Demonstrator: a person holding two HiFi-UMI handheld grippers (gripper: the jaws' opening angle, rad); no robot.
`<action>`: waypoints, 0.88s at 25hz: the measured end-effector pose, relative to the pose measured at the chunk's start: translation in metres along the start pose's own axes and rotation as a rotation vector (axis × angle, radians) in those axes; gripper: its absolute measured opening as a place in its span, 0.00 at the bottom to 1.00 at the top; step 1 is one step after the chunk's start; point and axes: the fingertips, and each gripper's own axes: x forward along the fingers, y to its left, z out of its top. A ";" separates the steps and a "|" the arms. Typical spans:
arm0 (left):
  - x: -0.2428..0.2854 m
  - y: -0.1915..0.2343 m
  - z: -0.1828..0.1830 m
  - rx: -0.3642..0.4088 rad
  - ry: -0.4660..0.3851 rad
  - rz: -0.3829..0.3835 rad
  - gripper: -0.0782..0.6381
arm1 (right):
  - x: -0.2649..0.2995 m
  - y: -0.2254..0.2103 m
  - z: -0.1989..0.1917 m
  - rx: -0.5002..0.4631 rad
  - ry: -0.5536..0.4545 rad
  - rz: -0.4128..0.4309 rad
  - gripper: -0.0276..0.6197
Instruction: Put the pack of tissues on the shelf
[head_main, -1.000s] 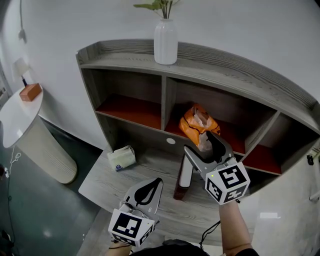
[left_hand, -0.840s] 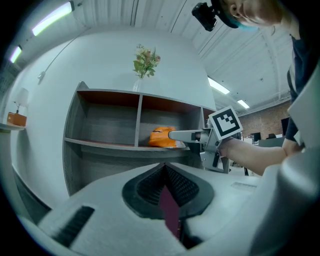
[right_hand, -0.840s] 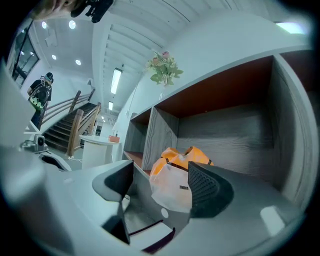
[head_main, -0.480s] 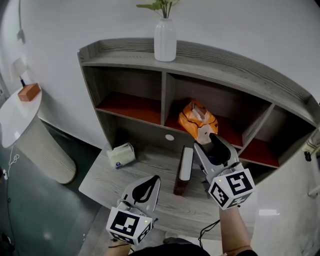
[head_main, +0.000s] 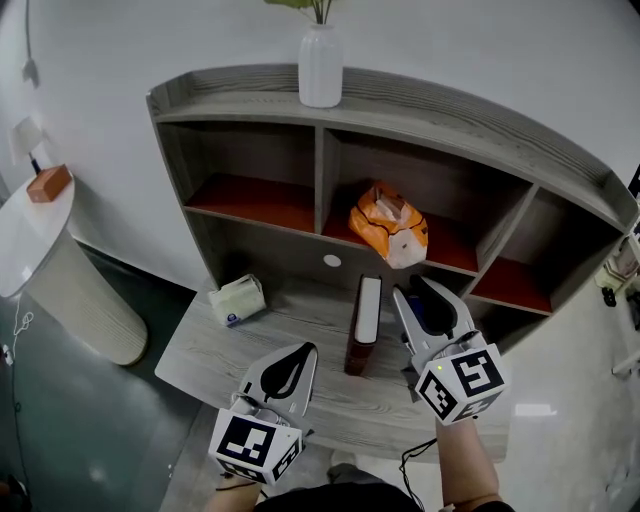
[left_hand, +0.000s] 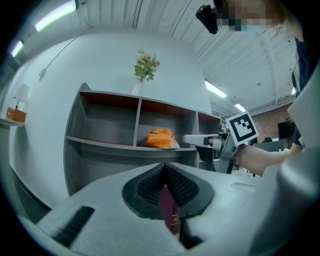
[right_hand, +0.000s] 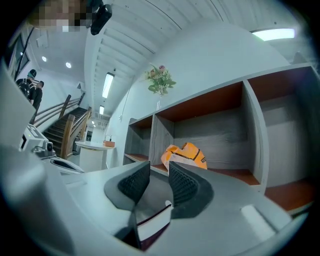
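An orange pack of tissues lies in the shelf's middle compartment on the reddish board, free of both grippers; it also shows in the left gripper view and the right gripper view. My right gripper hovers over the desk in front of that compartment, well short of the pack. Its jaws are closing, a narrow gap still stands between the pads, and nothing is in it. My left gripper is shut and empty near the desk's front edge.
A maroon book stands on edge on the desk just left of my right gripper. A pale green pack lies at the desk's back left. A white vase tops the shelf. A round white table with a small brown box is far left.
My right gripper has drawn back from the orange pack toward the desk's front and its jaws have narrowed. The pack stays on the shelf. The left gripper has barely moved.
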 end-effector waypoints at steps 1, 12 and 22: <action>-0.001 -0.001 -0.001 -0.001 0.001 -0.004 0.11 | -0.003 0.002 -0.002 0.003 0.001 -0.001 0.22; -0.003 -0.007 -0.003 -0.003 -0.002 -0.035 0.11 | -0.026 0.016 -0.025 0.047 0.036 -0.010 0.14; -0.004 -0.005 -0.010 -0.009 0.015 -0.033 0.11 | -0.038 0.022 -0.049 0.077 0.084 0.005 0.10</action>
